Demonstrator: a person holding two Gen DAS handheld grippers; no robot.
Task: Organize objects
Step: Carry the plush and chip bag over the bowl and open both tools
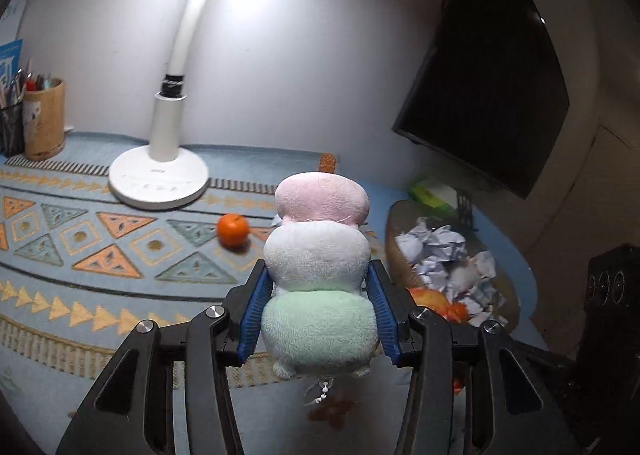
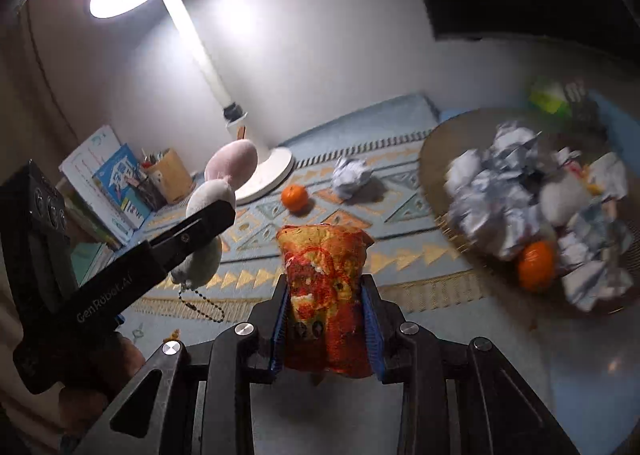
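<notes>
Left gripper: clenched on a three-tier plush toy, blue pads pressing its white and green tiers from both sides, pink tier sticking out past the fingertips, a bead chain dangling under the green end. Toy lifted off the patterned mat. Same gripper visible from the right wrist camera, reaching in from the left with the toy clamped and the chain hanging below.

Right gripper: narrowed onto a red-and-yellow snack bag, pads squeezing its lower half on both sides, crinkled top edge standing upright above the fingertips. Bag raised clear of the mat.

On the mat: an orange near the base of a white desk lamp, a crumpled paper ball just beside the orange toward the right. Off to the right, a round woven basket heaped with crumpled paper, a second orange tucked among the wads near its front edge. At the far left against the wall, a pen holder and some books.
</notes>
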